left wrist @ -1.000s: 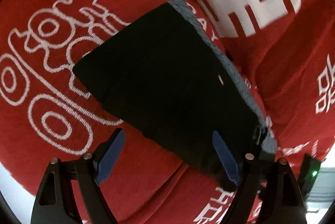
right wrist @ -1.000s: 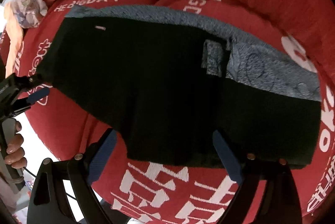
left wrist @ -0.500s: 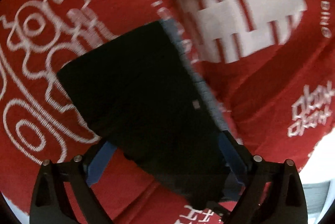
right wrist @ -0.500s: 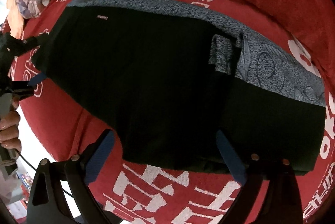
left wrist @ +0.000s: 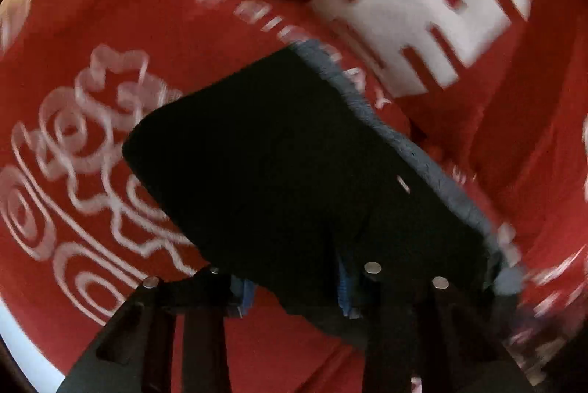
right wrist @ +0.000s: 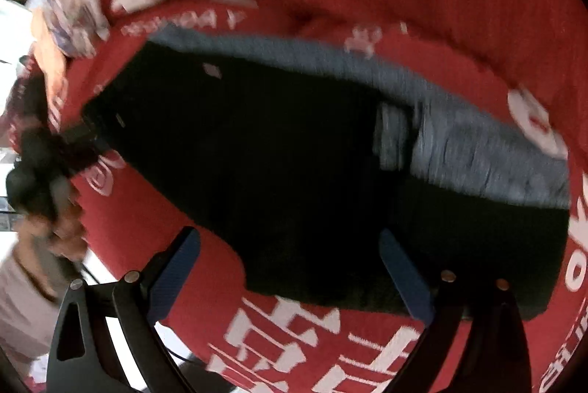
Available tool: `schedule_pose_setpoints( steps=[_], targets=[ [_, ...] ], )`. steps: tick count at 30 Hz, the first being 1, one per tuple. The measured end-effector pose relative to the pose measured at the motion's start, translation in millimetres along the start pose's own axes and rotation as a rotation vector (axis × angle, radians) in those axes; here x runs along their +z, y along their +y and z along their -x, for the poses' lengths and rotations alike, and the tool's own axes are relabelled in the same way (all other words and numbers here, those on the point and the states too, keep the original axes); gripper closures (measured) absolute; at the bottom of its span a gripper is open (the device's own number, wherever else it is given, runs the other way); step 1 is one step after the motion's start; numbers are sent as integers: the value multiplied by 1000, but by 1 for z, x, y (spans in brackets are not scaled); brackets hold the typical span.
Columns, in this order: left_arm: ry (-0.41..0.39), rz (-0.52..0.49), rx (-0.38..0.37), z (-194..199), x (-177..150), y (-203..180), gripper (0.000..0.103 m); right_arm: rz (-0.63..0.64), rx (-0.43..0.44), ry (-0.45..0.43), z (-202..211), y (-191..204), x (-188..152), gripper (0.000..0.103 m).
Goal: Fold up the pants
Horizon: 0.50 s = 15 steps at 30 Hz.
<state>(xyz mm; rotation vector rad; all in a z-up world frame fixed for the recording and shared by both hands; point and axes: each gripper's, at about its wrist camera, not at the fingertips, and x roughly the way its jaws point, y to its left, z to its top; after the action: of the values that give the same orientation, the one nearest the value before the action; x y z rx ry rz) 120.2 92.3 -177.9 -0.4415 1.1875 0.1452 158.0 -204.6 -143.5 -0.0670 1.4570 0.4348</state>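
Black pants (left wrist: 294, 165) lie folded at frame centre on a red printed blanket (left wrist: 92, 25). Left hand-held gripper (left wrist: 294, 286), lower centre, is closing on the pants' near edge. Right hand-held gripper (right wrist: 290, 275), lower frame, stands wide apart, gripping nothing.

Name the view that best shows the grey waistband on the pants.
The right wrist view: the grey waistband runs nearly full length along the far edge of the black pants, belt loop included. The left wrist view shows only a thin blurred strip.
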Motion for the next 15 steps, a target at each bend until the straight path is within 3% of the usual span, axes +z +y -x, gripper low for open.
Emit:
schedule_pose_setpoints(
  steps=[3,7,12,15],
  targets=[
    [-123,-322,151,15,-18,-49,70,-8,80,-13,16,5,37,4],
    [-204,-558,226,22,-41,-79,70,-13,213,21,21,27,88,4],
    [-231,-654,262,21,-41,-92,70,45,412,188,-1,84,145,4],
    [-237,-666,262,23,-41,-94,70,161,424,282,-23,130,164,4]
  ],
)
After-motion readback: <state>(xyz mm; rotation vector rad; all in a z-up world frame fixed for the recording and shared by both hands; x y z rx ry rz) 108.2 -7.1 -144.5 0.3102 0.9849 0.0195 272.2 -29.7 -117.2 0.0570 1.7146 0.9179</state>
